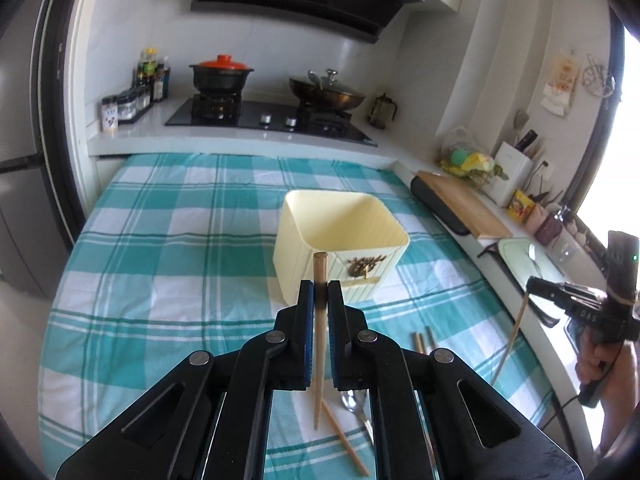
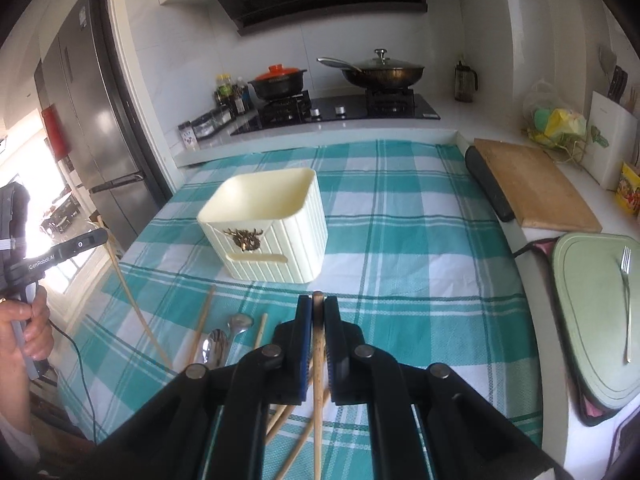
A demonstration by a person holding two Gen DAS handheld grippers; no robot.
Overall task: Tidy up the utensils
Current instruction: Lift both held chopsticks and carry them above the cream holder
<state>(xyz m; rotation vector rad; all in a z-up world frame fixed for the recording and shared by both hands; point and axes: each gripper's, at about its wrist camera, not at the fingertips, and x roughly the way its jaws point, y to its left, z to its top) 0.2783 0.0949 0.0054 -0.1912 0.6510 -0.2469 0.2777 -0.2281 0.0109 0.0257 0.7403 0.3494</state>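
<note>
Each gripper, left gripper [image 1: 320, 292] and right gripper [image 2: 318, 308], was clamped on one thin wooden chopstick [image 1: 319, 344]. The chopstick could slip and miss the cream ribbed plastic box [image 1: 340, 236].

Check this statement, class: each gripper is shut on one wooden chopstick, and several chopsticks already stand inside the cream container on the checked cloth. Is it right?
One part is wrong: the cream container is empty, as the right wrist view shows. The rest stands: the left gripper and the right gripper are each shut on one wooden chopstick, above the checked cloth.
</note>
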